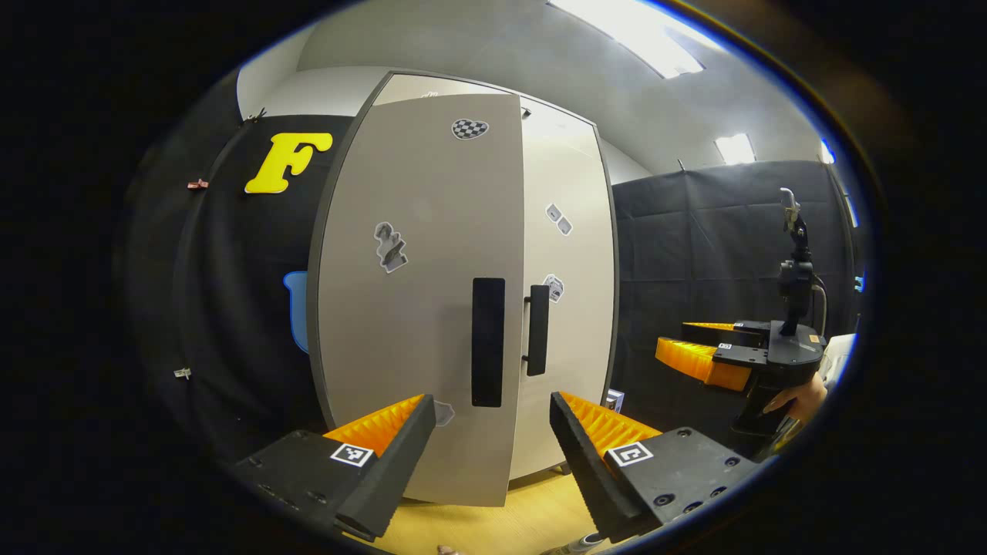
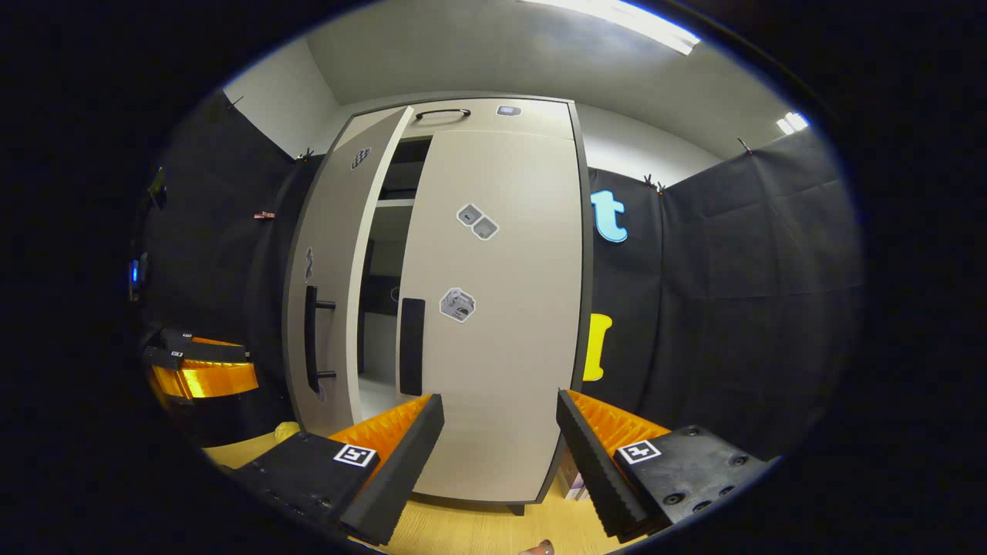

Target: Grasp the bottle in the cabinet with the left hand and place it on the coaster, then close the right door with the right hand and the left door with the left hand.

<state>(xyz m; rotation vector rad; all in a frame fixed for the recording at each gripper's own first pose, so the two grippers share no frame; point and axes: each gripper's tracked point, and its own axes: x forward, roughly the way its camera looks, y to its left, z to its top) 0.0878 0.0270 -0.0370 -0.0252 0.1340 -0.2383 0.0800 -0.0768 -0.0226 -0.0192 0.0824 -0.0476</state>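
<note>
Left door (image 1: pixel 416 308) still ajar, right door (image 2: pixel 493 308) looks shut; left gripper (image 1: pixel 490 432), fingers spread and empty, faces the left door's vertical handle (image 1: pixel 487 341) dead ahead; right gripper (image 2: pixel 497 435) open too; bottle unseen.

In the left gripper view, the cabinet (image 1: pixel 463 293) stands in the middle of the frame. Its left door (image 1: pixel 420 308) stands ajar, in front of the right door (image 1: pixel 567 301). The left gripper (image 1: pixel 490 432) is at the bottom, before the doors. The right gripper (image 1: pixel 698 347) is at the right edge. In the right gripper view, the left door (image 2: pixel 328 293) is ajar left of the right door (image 2: pixel 493 308), with a gap (image 2: pixel 382 277) between them. The left gripper (image 2: pixel 197 362) is at the left edge.
</note>
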